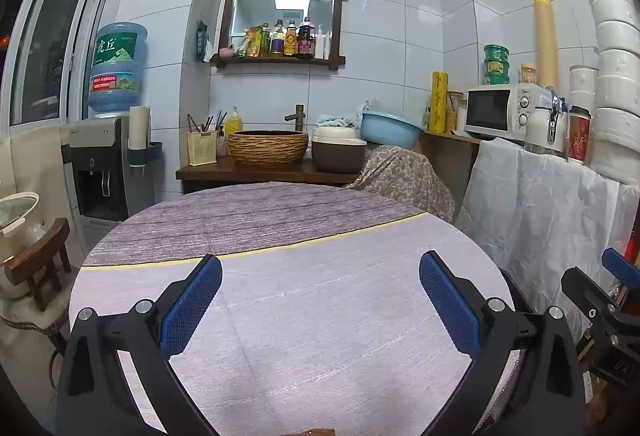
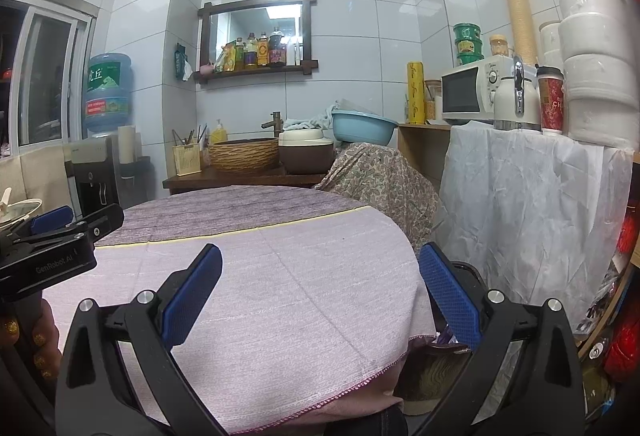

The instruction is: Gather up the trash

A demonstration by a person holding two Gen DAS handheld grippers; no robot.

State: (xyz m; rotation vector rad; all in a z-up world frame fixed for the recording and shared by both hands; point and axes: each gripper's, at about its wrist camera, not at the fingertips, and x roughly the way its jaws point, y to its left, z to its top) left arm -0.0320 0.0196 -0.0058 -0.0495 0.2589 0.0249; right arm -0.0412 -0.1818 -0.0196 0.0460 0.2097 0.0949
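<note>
Left wrist view: the left tongs [image 1: 320, 300] hover spread over the round table [image 1: 320, 236]; no trash shows on its cloth. Right wrist view: the right tongs [image 2: 320, 292] are spread too, a dark bin [image 2: 432, 372] partly hidden at five o'clock. Unseen trash can't be judged for weight or hold.

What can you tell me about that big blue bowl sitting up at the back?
The basin is pale blue and looks like plastic, round and shallow with a rolled rim. It sits tilted on a mound draped in patterned cloth, right of the brown pot and close against it. A light blue towel lies bunched behind it. Its inside is hidden.
</note>
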